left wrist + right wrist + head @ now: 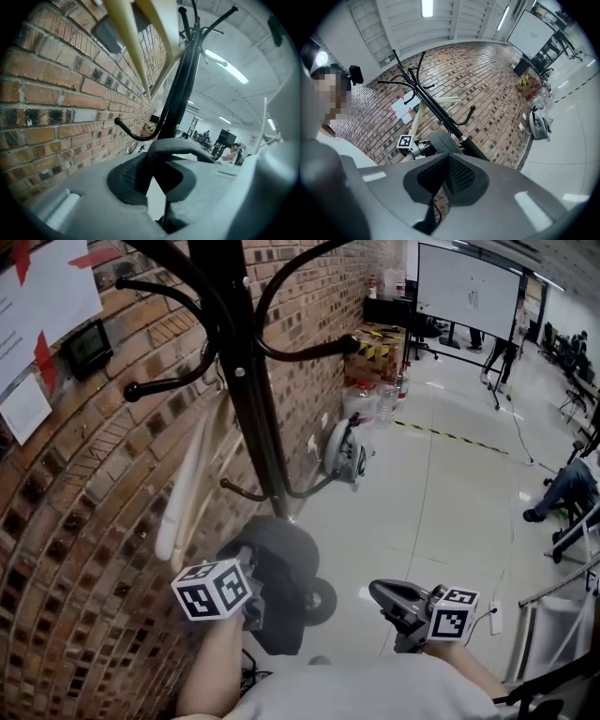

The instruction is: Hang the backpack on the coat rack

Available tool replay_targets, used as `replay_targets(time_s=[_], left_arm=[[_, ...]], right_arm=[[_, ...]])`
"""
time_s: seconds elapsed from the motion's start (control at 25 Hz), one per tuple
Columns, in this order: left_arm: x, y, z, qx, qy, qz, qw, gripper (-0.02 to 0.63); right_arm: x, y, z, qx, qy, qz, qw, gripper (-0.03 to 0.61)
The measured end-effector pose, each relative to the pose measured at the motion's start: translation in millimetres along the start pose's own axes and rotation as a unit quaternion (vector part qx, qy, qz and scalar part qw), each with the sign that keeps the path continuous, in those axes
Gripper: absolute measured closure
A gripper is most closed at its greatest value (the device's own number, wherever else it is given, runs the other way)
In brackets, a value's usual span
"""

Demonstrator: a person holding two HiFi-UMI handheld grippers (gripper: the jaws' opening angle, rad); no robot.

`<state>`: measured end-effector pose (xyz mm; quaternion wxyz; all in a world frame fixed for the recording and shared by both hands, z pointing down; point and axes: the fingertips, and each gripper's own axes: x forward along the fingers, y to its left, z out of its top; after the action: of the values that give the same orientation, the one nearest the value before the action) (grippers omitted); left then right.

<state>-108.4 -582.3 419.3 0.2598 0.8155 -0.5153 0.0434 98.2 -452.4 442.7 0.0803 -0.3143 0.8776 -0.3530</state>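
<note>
The black coat rack (251, 381) stands against the brick wall, with curved hooks at the top and a lower hook (133, 133). The dark grey backpack (281, 573) hangs at the foot of the pole, off the floor. My left gripper (255, 604) is shut on its top handle strap (176, 146), which arches over the jaws in the left gripper view. My right gripper (386, 596) hovers to the right of the backpack, shut, with nothing between its pads (457, 176). The right gripper view shows the rack (440, 115) and the backpack (440, 143) ahead.
A cream wooden board (192, 484) leans on the brick wall (84, 521) behind the rack. A power tool (345, 451) and water bottles (375, 399) sit on the floor further along. A power strip (495, 617) lies at the right, near a seated person (562, 493).
</note>
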Motion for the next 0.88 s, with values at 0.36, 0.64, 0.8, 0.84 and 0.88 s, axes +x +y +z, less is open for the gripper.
replay_targets(time_s=[0.36,0.64,0.8,0.84,0.88], left_arm=[[33.1,21.4,-29.8,-0.006,0.038,0.012,0.9992,0.589],[46.6,28.9,-58.8,-0.015,0.063,0.009,0.9978,0.588],[51.3,32.9,-78.7,-0.013,0.076,0.001,0.9970,0.588],[50.9,33.4,-80.5,-0.012,0.074,-0.003,0.9972,0.588],[50.6,33.9,-81.7,-0.013,0.071,-0.007,0.9974,0.588]], right_arm=[[4.7,-18.2,2.9,0.012,-0.002,-0.011,1.000,0.580],[4.5,-27.6,1.6,0.019,0.002,-0.016,1.000,0.580],[8.5,-29.7,-1.9,0.021,0.009,-0.016,1.000,0.580],[10.0,-29.6,-3.4,0.022,0.012,-0.015,1.000,0.580],[11.1,-29.3,-4.8,0.022,0.013,-0.014,1.000,0.580]])
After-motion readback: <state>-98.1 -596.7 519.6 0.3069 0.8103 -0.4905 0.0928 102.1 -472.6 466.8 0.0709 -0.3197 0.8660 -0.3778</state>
